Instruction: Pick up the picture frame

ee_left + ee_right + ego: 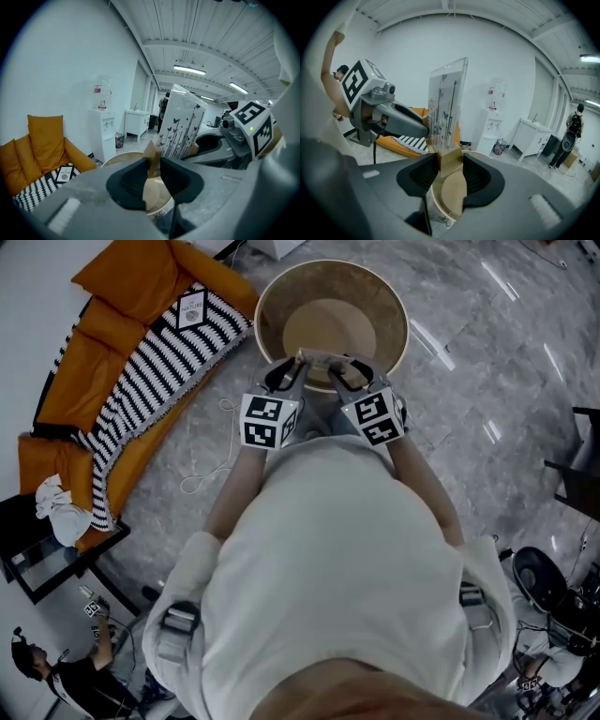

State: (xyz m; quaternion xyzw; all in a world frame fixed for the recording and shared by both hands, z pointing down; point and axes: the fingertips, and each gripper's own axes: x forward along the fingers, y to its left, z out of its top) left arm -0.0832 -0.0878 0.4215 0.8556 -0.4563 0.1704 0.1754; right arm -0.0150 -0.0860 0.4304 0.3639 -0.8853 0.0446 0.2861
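The picture frame (323, 360) is a clear panel printed with butterflies (180, 124), standing in light wooden feet. It hangs upright over the round wooden table (272, 296), held at both ends. My left gripper (154, 169) is shut on the wooden foot (152, 154) at its left end. At the other end my right gripper (451, 168) is shut on the wooden foot (450, 161), and the panel (447, 103) rises straight above the jaws. In the head view the left gripper (286, 373) and right gripper (352, 373) sit close together above the table's near rim.
An orange sofa (103, 343) with a striped blanket (159, 362) and a small card lies left of the table. A white cord (211, 460) trails on the grey floor. A black side table (42, 554) stands at lower left. A white water dispenser (104, 126) and cabinet (136, 123) stand by the wall.
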